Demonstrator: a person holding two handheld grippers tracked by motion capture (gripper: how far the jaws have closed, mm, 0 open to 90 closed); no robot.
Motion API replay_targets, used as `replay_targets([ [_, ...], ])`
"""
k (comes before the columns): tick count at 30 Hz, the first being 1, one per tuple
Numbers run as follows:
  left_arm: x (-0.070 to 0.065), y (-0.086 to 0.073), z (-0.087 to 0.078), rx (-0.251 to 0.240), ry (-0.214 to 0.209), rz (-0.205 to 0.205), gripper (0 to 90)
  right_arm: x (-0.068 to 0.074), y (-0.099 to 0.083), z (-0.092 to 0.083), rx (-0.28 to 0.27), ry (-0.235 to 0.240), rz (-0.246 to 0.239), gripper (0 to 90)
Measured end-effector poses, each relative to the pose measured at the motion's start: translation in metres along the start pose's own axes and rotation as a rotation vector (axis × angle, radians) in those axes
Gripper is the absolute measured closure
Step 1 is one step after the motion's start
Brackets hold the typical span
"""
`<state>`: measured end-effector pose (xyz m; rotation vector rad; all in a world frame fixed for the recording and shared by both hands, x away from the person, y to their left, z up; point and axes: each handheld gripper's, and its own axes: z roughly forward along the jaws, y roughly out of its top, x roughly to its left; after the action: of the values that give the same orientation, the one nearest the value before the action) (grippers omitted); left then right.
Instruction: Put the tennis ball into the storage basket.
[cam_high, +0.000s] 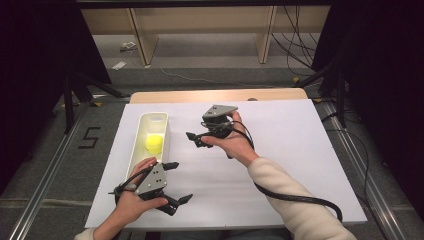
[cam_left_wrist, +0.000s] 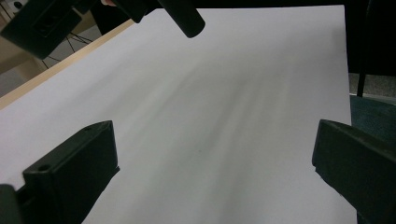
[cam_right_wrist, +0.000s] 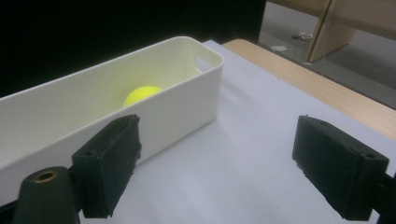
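inside the white bin (cam_right_wrist: 154, 112), yellow ball (cam_right_wrist: 140, 94) seen from right tongs (cam_right_wrist: 215, 163), spread, left tongs (cam_left_wrist: 215, 172) spread over bare sheet (cam_left_wrist: 224, 107)

My table (cam_high: 300, 135), covered by a white sheet, fills the centre of the frame, its bare wooden edge (cam_high: 220, 95) showing along the far side. Beyond it, at the top, a pale wooden frame (cam_high: 145, 40) stands on grey floor (cam_high: 210, 55) strewn with loose cables (cam_high: 295, 45). Black curtains (cam_high: 385, 75) close off both sides. A "5" (cam_high: 88, 137) marks the floor at left, beside a metal rail (cam_high: 45, 185).
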<state>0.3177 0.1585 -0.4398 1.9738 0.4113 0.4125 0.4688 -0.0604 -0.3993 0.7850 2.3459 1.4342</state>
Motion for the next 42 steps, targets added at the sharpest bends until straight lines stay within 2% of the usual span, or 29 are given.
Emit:
replay_targets([
  [9, 0.000, 0.000, 0.000, 0.002, 0.007, -0.003, 0.0, -0.009, -0.012, -0.016, -0.001, -0.023, 0.023, 16.2],
  [16, -0.001, 0.000, 0.001, -0.006, -0.034, -0.013, 0.0, -0.015, -0.020, -0.030, -0.012, -0.044, 0.035, 16.5],
  [24, 0.000, 0.000, 0.000, 0.001, 0.001, -0.003, 0.0, -0.021, -0.033, -0.046, -0.011, -0.065, 0.055, 16.8],
  [33, 0.001, 0.000, 0.000, 0.002, 0.003, -0.004, 0.0, -0.028, -0.047, -0.063, -0.017, -0.088, 0.077, 16.9],
  [42, 0.002, 0.000, 0.000, -0.001, 0.005, -0.006, 0.0, -0.032, -0.053, -0.076, -0.034, -0.107, 0.096, 16.9],
])
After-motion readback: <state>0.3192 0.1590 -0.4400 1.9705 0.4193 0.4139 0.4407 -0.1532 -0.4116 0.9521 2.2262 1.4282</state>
